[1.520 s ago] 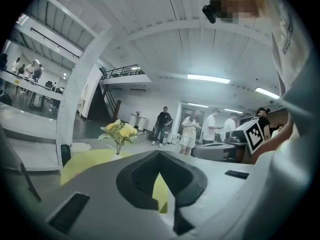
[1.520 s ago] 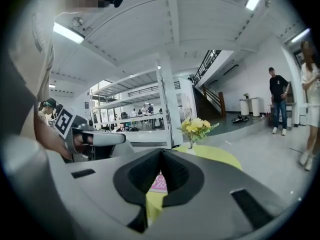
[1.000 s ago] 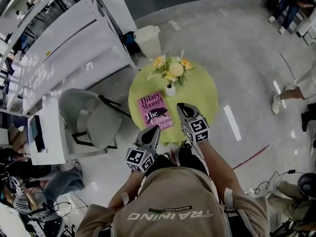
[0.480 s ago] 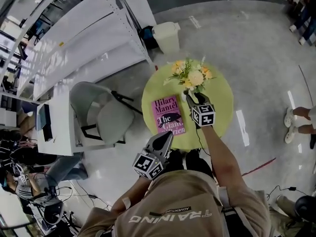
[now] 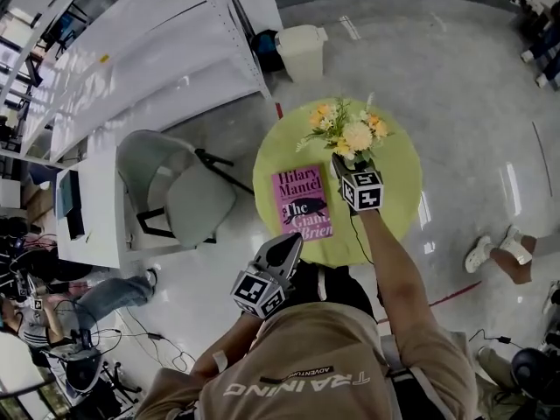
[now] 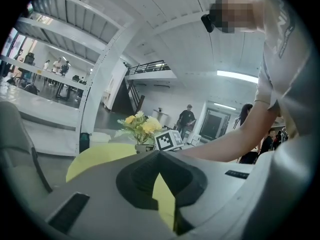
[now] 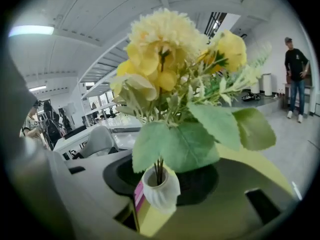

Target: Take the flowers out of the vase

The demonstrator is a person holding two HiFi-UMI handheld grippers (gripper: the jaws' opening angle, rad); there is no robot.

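A bunch of yellow and orange flowers [image 5: 350,131] stands on the round yellow-green table [image 5: 398,204]. In the right gripper view the flowers [image 7: 172,59] rise from a small white ribbed vase [image 7: 161,190]. My right gripper [image 7: 167,186] is open, and the vase sits between its jaws with gaps at both sides. In the head view the right gripper [image 5: 341,164] reaches under the blooms and hides the vase. My left gripper [image 5: 290,241] hangs shut and empty at the table's near edge. From the left gripper [image 6: 159,155] the flowers [image 6: 137,129] show far ahead.
A pink book [image 5: 303,201] lies on the table left of the flowers. A grey chair [image 5: 179,195] stands left of the table, a white bin [image 5: 302,51] behind it, white shelving [image 5: 140,51] beyond. A person's foot [image 5: 490,252] is at the right.
My right gripper has travelled from the table's near edge forward to the vase, and its jaws have gone from shut to open. The left gripper has shifted slightly.
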